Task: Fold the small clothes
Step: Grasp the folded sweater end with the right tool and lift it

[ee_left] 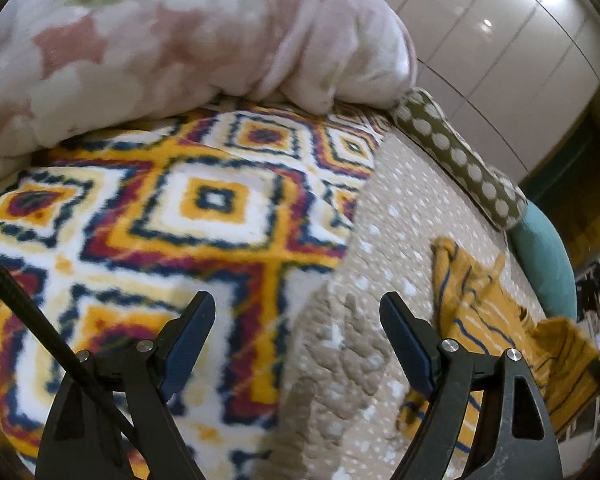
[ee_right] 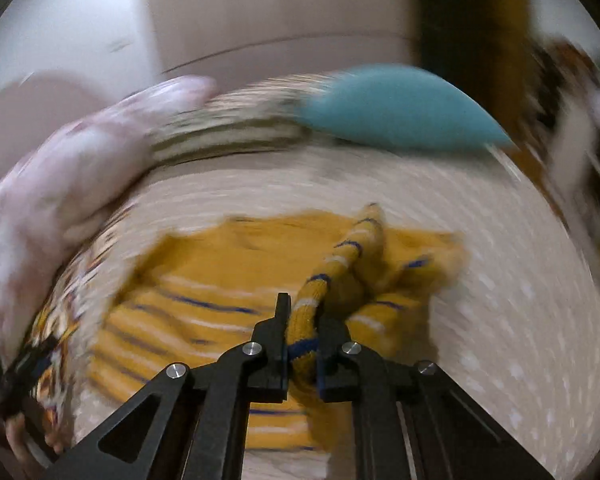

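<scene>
right gripper [ee_right: 303, 322] jaws pinch a rolled sleeve of the mustard-yellow knit sweater with blue and white stripes [ee_right: 204, 280], sleeve lifted off the rest, which lies spread on the beige white-dotted bedspread [ee_right: 520, 280]. view heavily motion-blurred. left gripper [ee_left: 298, 312] jaws spread wide, holding nothing, hovering over the bedspread edge beside the yellow, red and navy diamond-patterned fleece blanket [ee_left: 172, 208]. sweater [ee_left: 496, 320] off to its right. pink floral fluffy duvet [ee_left: 180, 40] bunched behind, olive polka-dot bolster [ee_left: 460, 160] and teal cushion [ee_left: 544, 256] along the far edge.
</scene>
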A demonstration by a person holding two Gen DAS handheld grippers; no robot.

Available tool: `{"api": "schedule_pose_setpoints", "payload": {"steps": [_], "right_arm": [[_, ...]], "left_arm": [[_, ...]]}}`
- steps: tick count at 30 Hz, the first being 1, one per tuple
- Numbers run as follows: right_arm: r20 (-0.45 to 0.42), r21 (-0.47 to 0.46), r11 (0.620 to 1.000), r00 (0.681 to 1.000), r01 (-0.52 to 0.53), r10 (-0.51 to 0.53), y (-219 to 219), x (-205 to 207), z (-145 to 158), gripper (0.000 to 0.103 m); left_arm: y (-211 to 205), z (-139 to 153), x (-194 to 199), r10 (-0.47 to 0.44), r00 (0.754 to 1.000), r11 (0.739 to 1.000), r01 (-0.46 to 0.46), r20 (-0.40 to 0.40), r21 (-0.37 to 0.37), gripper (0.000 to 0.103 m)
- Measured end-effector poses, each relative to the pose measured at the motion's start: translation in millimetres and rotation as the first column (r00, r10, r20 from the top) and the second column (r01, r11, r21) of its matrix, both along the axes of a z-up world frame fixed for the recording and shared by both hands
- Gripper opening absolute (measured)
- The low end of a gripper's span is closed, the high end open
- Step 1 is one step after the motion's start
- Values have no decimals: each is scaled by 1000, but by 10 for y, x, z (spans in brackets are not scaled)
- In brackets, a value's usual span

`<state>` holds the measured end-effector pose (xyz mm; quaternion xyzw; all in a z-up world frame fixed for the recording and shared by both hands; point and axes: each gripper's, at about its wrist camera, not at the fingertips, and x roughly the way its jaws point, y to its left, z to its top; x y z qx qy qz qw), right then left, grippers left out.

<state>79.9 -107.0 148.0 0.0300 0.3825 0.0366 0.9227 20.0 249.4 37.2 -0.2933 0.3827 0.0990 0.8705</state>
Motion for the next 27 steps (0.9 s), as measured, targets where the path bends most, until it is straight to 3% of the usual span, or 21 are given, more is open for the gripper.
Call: {"api": "schedule_pose_setpoints", "payload": {"steps": [5, 9, 13, 18, 23, 25, 27], "right_arm": [[-57, -42, 967, 967, -250, 247, 1164, 200, -327, 10], [-145, -66, 924, 919, -378, 366, 1647, 194, -775, 10], [-160, -122, 903, 906, -412, 391, 1715, 47, -952, 10], [-129, -147, 889, 900, -434, 418, 1664, -99, -852, 10], [-118, -80, 863, 864, -500, 490, 1792, -238, -755, 10], [-125, -83, 849, 850, -522, 511, 1850, -222, -817, 10], [-172, -66, 860, 855, -506, 489, 1853, -103, -1008, 10]], "left_arm": [[233, -13, -61, 77, 997, 997, -77, 1, 3, 83], [362, -58, -77, 103, 995, 994, -103, -4, -22, 83], [410, -72, -66, 103, 995, 994, -103, -5, -35, 83], [333, -55, -16, 80, 997, 996, -80, 1, -33, 83], [270, -52, 11, 75, 997, 997, -75, -2, -14, 83], [275, -63, 13, 79, 997, 997, -79, -2, -21, 83], [271, -72, 27, 77, 997, 997, -77, -3, -28, 83]]}}
